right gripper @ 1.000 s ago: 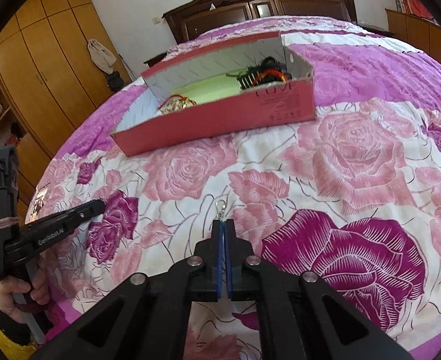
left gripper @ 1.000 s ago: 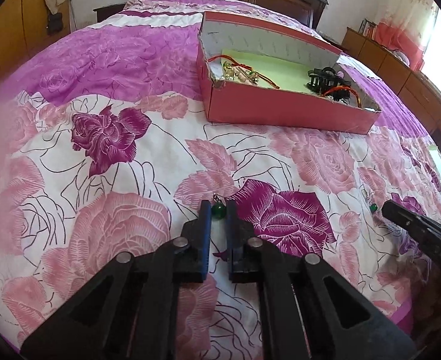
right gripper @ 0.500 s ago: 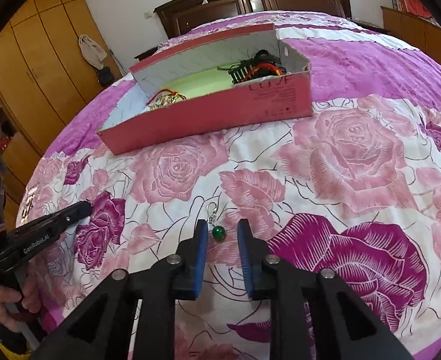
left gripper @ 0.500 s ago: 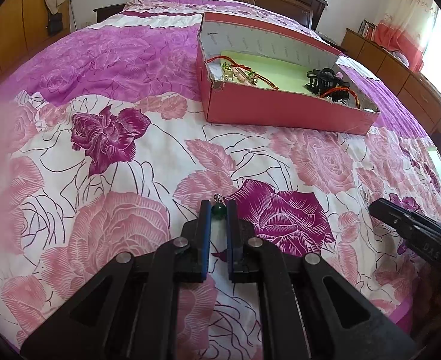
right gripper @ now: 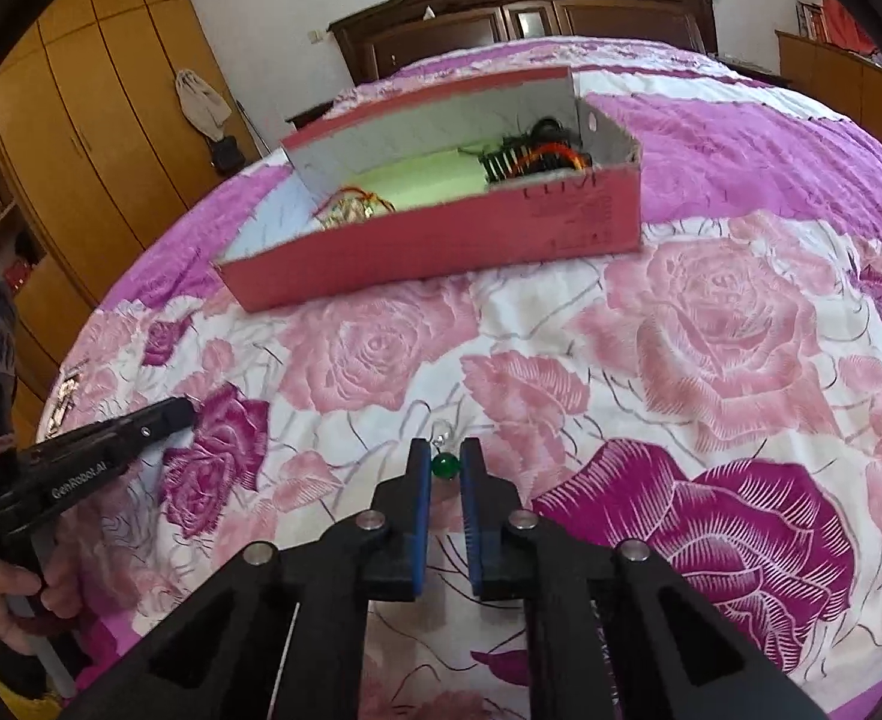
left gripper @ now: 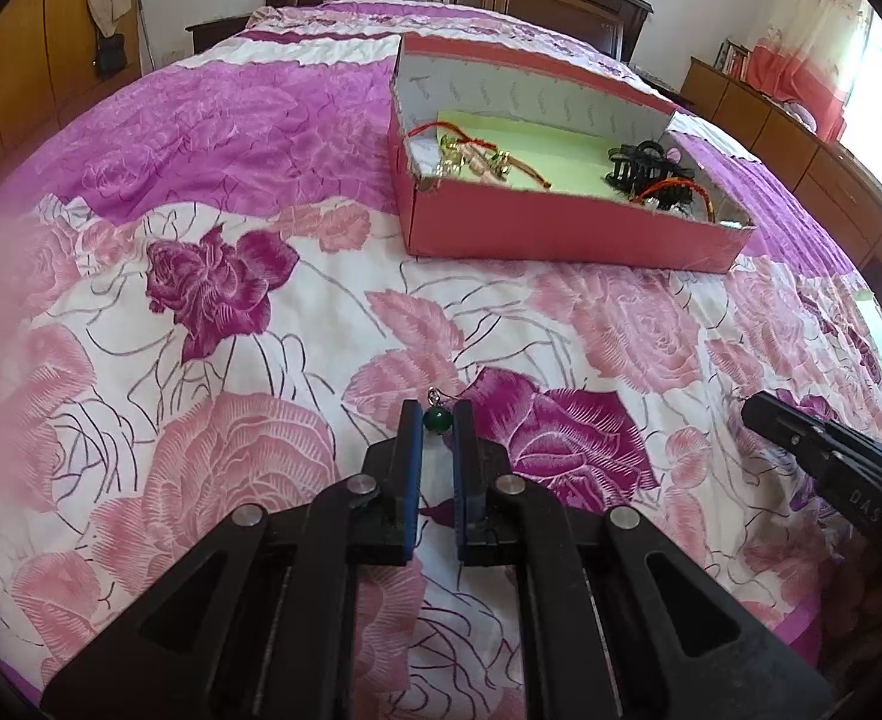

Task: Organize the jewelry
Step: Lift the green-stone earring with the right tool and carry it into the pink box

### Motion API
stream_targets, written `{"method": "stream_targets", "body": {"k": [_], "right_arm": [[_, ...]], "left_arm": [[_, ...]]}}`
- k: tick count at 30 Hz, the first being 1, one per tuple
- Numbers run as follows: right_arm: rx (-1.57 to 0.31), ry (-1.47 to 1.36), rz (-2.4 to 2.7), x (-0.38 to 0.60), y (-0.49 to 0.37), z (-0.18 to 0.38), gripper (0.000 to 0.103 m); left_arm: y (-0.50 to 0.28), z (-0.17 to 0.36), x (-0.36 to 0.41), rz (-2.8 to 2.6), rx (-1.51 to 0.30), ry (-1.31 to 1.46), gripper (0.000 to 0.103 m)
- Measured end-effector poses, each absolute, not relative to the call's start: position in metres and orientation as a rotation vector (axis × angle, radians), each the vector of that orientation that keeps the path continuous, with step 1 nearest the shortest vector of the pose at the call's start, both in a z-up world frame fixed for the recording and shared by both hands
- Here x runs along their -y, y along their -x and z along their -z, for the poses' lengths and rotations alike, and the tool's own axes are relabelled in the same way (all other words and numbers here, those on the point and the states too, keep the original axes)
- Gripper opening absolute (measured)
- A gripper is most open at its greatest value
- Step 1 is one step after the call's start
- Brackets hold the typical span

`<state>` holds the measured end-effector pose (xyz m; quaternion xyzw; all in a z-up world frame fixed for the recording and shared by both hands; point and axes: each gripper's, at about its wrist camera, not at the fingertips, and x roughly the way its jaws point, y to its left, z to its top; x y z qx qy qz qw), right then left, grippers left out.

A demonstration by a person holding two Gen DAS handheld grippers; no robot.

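Now the right claw (right gripper: 444, 450), jaws having just been closing, pinches the green bead of an earring (right gripper: 444, 467) on the bed (right gripper: 711, 324); its pads look to touch it. The left claw (left gripper: 438, 414) is clamped on the other earring (left gripper: 438, 420). Each lies lengthwise along the fingers, hook pointing toward the box (right gripper: 441, 240). This looks like the pickup; next comes a lift and carry over the box's near wall.

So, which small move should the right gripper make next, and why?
Probably lift the right gripper a little. Its jaws have just been closing, and the green bead earring sits pinched between them, low over the rose-patterned bedspread, apart from the red cardboard box.
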<state>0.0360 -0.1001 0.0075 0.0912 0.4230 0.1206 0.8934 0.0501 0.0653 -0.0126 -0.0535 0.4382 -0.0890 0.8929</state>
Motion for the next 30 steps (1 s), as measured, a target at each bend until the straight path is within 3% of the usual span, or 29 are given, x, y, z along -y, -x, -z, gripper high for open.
{"method": "stream_targets", "body": {"k": [20,30], "right_arm": [[-0.609,-0.144,-0.279,0.104,-0.055,-0.082,0.011],[-0.474,-0.137,-0.242,0.113,-0.094,-0.095,0.011]], "left_arm": [[-0.083,-0.057,-0.024,0.202,-0.688,0.062,0.001],[-0.115,-0.065,-0.006,0.155,-0.585,0.064,0.001]]}}
